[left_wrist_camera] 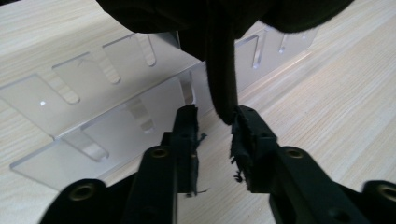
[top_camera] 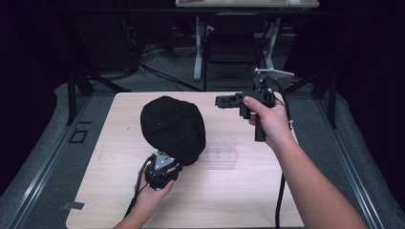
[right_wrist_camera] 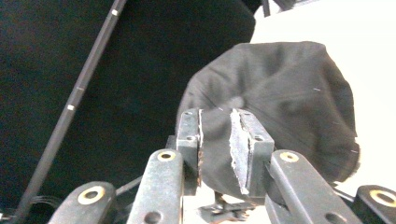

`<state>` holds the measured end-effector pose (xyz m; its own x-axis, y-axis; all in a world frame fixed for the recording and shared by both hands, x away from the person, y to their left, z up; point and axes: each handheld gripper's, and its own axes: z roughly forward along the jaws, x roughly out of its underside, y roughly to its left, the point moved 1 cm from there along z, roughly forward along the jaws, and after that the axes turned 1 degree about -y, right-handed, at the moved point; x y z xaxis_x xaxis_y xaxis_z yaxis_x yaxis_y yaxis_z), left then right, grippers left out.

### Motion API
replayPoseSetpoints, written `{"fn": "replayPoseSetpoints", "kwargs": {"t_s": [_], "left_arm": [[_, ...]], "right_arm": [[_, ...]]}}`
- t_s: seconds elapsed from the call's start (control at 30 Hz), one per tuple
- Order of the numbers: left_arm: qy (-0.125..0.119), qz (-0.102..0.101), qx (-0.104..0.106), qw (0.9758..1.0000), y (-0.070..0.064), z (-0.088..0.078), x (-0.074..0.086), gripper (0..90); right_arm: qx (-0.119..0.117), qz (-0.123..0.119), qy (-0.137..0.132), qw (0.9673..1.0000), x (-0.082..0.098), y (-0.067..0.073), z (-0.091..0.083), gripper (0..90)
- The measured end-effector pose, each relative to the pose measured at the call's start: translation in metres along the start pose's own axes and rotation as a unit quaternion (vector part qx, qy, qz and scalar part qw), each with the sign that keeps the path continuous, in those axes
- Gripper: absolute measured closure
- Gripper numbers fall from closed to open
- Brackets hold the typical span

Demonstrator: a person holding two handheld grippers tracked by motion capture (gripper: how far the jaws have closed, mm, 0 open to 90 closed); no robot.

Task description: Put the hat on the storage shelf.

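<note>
Left gripper (left_wrist_camera: pixel 215 140) nearest, low at table's near edge; jaws parted, black cap's (top_camera: pixel 173 128) hanging rim between the pads, not pinched | cap sits over clear acrylic rack (left_wrist_camera: pixel 93 121) mid wooden table (top_camera: pixel 248 191) | right gripper (top_camera: pixel 224 101) held up beyond cap, well apart; jaws partly open, nothing held
</note>
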<state>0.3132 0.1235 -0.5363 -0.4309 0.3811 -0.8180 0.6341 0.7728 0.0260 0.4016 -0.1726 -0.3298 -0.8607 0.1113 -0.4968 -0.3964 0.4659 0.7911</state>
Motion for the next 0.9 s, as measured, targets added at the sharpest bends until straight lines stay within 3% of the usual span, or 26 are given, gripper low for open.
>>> {"fn": "replayPoseSetpoints", "kwargs": {"t_s": [0.1, 0.17, 0.27, 0.3, 0.37, 0.4, 0.43, 0.5, 0.53, 0.6, 0.63, 0.73, 0.83, 0.87, 0.9], "left_arm": [[0.002, 0.002, -0.003, 1.0000, 0.001, -0.001, 0.001, 63.0], [0.002, -0.001, -0.006, 1.0000, 0.001, -0.002, 0.002, 58.6], [0.003, 0.015, -0.013, 0.9998, 0.004, -0.005, 0.004, 52.8], [-0.002, -0.001, -0.012, 0.9999, 0.003, -0.006, 0.005, 52.8], [0.000, 0.006, -0.014, 0.9999, 0.006, -0.011, 0.008, 50.3], [0.000, 0.006, -0.014, 0.9999, 0.006, -0.011, 0.008, 49.5], [0.000, 0.002, -0.010, 0.9999, 0.007, -0.014, 0.010, 48.8], [0.000, 0.002, -0.010, 1.0000, 0.008, -0.015, 0.011, 47.5], [0.000, 0.000, -0.008, 1.0000, 0.009, -0.017, 0.012, 47.0], [-0.002, 0.000, -0.006, 1.0000, 0.009, -0.018, 0.013, 46.3], [-0.005, -0.003, -0.005, 1.0000, 0.010, -0.019, 0.014, 46.1], [-0.009, -0.006, -0.003, 0.9999, 0.011, -0.017, 0.016, 45.9], [-0.019, -0.015, 0.001, 0.9997, 0.012, -0.018, 0.018, 45.9], [-0.019, -0.015, 0.001, 0.9997, 0.012, -0.018, 0.018, 45.9], [-0.020, -0.014, 0.004, 0.9997, 0.011, -0.018, 0.018, 45.9]], "right_arm": [[0.013, -0.010, -0.001, 0.9999, 0.003, 0.000, -0.001, 73.0], [0.043, -0.031, -0.001, 0.9986, 0.008, -0.002, -0.002, 72.5], [0.056, -0.041, -0.003, 0.9976, 0.013, -0.004, -0.003, 72.4], [0.060, -0.045, -0.005, 0.9972, 0.015, -0.004, -0.003, 72.4], [0.091, -0.068, -0.003, 0.9936, 0.023, -0.008, -0.004, 71.4], [0.091, -0.068, -0.003, 0.9936, 0.023, -0.008, -0.004, 71.4], [0.111, -0.087, 0.000, 0.9900, 0.031, -0.010, -0.005, 70.2], [0.119, -0.094, 0.001, 0.9885, 0.036, -0.012, -0.005, 70.0], [0.137, -0.110, 0.004, 0.9843, 0.046, -0.015, -0.005, 69.1], [0.142, -0.115, 0.006, 0.9830, 0.049, -0.016, -0.005, 68.8], [0.154, -0.128, 0.008, 0.9798, 0.060, -0.020, -0.005, 68.6], [0.159, -0.134, 0.002, 0.9780, 0.068, -0.024, -0.005, 68.6], [0.183, -0.160, -0.010, 0.9699, 0.083, -0.031, -0.006, 68.1], [0.200, -0.174, -0.009, 0.9640, 0.087, -0.032, -0.006, 67.1], [0.200, -0.174, -0.009, 0.9640, 0.087, -0.032, -0.006, 67.1]]}}
